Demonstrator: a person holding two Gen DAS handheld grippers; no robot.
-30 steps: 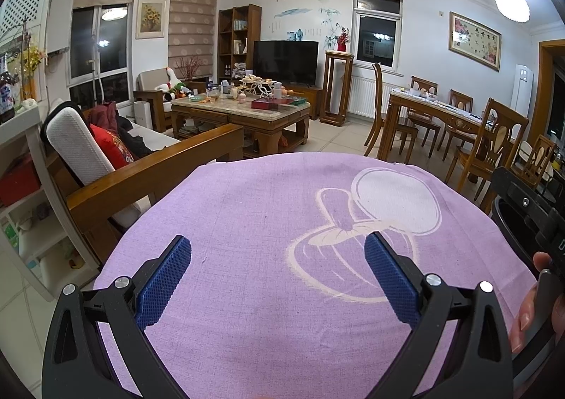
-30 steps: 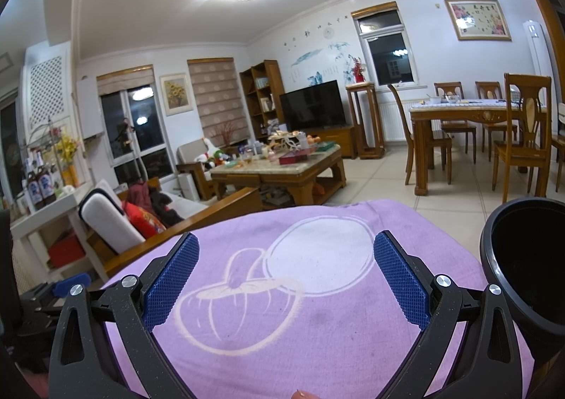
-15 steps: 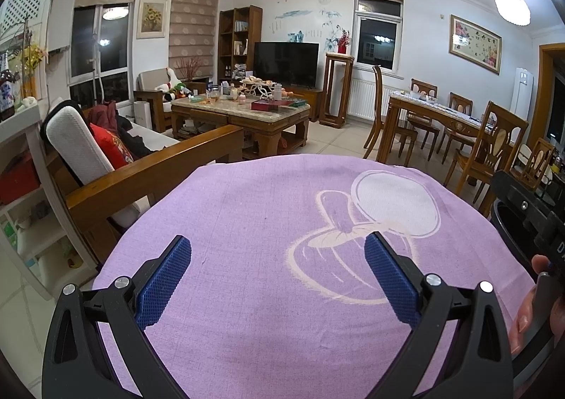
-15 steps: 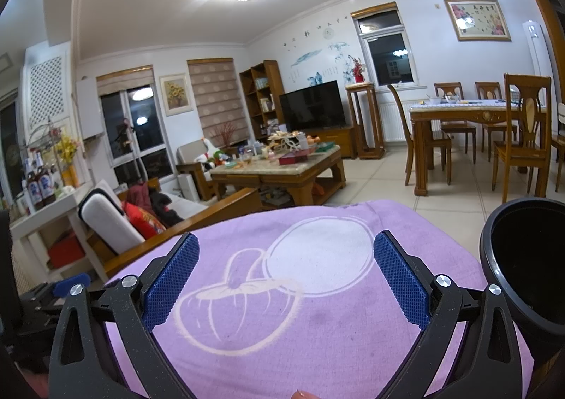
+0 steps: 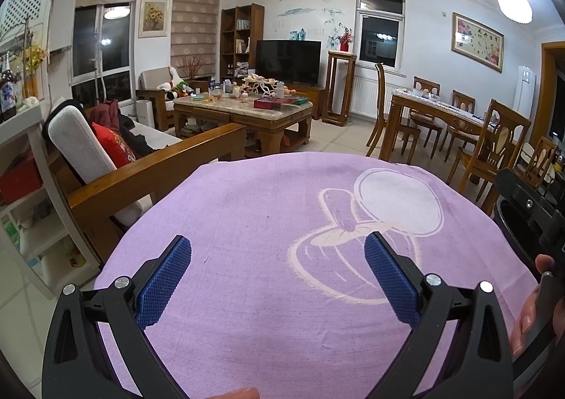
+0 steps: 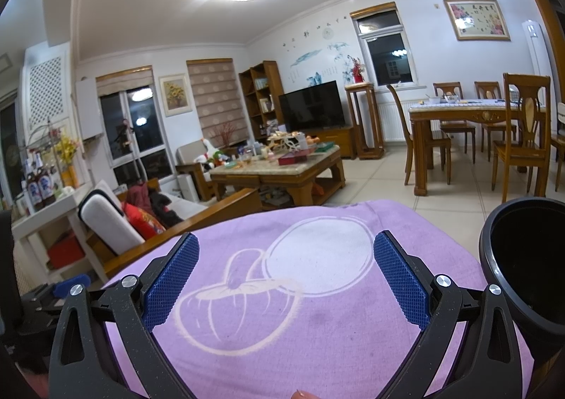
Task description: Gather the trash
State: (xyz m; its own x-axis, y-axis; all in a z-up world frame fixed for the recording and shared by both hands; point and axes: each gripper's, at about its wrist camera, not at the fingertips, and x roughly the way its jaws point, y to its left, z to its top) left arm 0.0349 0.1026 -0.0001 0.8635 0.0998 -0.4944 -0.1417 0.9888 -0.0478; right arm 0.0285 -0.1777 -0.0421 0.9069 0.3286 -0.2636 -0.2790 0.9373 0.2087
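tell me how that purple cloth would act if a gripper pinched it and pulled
The purple cloth is thin woven fabric draped over the surface, so it would probably go limp and bunch rather than lift flat. Nothing visibly pins it, so it could slide toward the black bin.

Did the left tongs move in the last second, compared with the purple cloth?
No. The left tongs sit at the same place over the purple cloth; its white print lines up as before.
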